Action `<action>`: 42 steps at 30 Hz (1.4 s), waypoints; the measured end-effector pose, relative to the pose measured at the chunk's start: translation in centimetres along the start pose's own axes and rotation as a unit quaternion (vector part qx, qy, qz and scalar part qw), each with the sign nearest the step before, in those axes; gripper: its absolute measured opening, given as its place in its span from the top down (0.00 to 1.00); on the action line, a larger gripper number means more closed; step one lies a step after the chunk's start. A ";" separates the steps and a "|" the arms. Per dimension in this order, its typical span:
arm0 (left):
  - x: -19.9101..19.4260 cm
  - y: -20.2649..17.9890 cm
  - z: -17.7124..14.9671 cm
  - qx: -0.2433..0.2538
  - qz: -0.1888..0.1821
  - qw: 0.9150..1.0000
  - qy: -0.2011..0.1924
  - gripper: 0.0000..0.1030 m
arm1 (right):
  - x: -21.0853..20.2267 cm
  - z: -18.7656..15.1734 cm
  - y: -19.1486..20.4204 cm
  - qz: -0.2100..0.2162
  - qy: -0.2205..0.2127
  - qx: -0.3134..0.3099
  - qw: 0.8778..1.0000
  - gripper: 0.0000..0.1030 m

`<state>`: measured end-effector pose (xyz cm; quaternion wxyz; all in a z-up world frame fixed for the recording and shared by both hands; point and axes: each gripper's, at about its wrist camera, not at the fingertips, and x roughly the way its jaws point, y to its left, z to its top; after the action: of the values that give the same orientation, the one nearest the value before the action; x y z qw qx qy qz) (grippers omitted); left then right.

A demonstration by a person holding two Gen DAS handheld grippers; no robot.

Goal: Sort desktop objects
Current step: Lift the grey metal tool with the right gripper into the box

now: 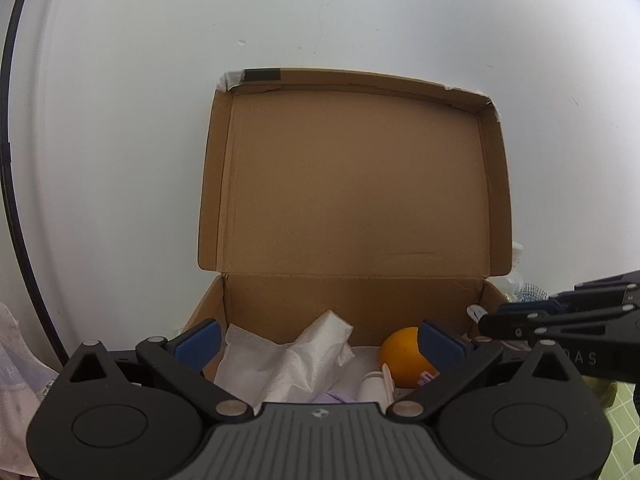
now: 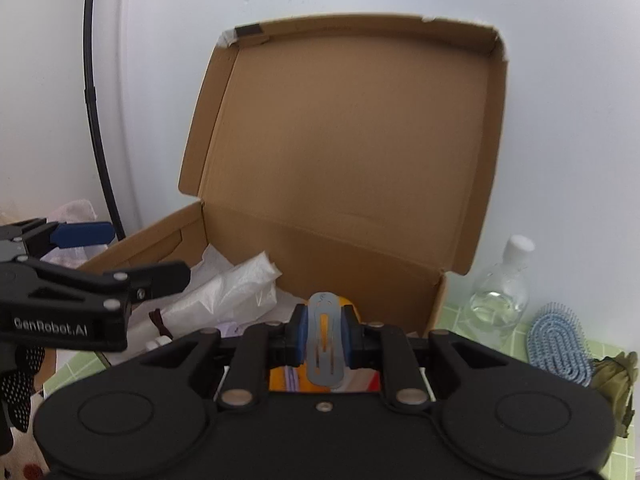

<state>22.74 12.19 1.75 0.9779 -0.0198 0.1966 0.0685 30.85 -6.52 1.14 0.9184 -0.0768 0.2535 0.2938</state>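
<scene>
An open cardboard box (image 1: 352,296) stands against the white wall with its lid up; it also shows in the right wrist view (image 2: 360,272). Inside lie crumpled white tissue (image 1: 288,356), an orange ball (image 1: 404,356) and a small white tube (image 1: 372,388). My left gripper (image 1: 320,344) is open and empty over the box's front. My right gripper (image 2: 326,336) is shut on a flat grey metal clip (image 2: 326,344), held over the box's front right part. The right gripper reaches in at the right of the left wrist view (image 1: 560,320).
A clear glass bottle with a white cap (image 2: 504,292), a blue hairbrush (image 2: 560,348) and an olive cloth (image 2: 616,376) lie right of the box on the green tiled mat (image 2: 520,340). A black cable (image 2: 96,120) runs down the wall. A pale bag (image 1: 16,380) sits left.
</scene>
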 end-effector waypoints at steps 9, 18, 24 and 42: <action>1.2 1.3 -0.9 -0.006 -0.003 1.000 -0.003 0.00 | 3.0 -0.8 1.1 0.029 0.054 -0.019 0.998 0.83; 1.6 0.8 -1.5 0.003 -0.007 1.000 0.005 0.00 | 3.7 -0.9 1.5 0.036 0.078 -0.038 0.996 0.83; 1.7 0.7 -1.6 0.006 -0.009 1.000 0.010 0.00 | 3.9 -0.8 1.4 0.039 0.088 -0.034 0.995 0.83; 1.3 0.7 -1.6 0.009 -0.008 1.000 0.007 0.00 | 3.5 -0.6 1.2 0.031 0.078 -0.013 0.996 0.65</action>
<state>23.20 12.90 -0.19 0.9771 -0.0127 0.2042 0.0589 32.40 -3.96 -1.19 0.8852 -0.1037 0.3223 0.3190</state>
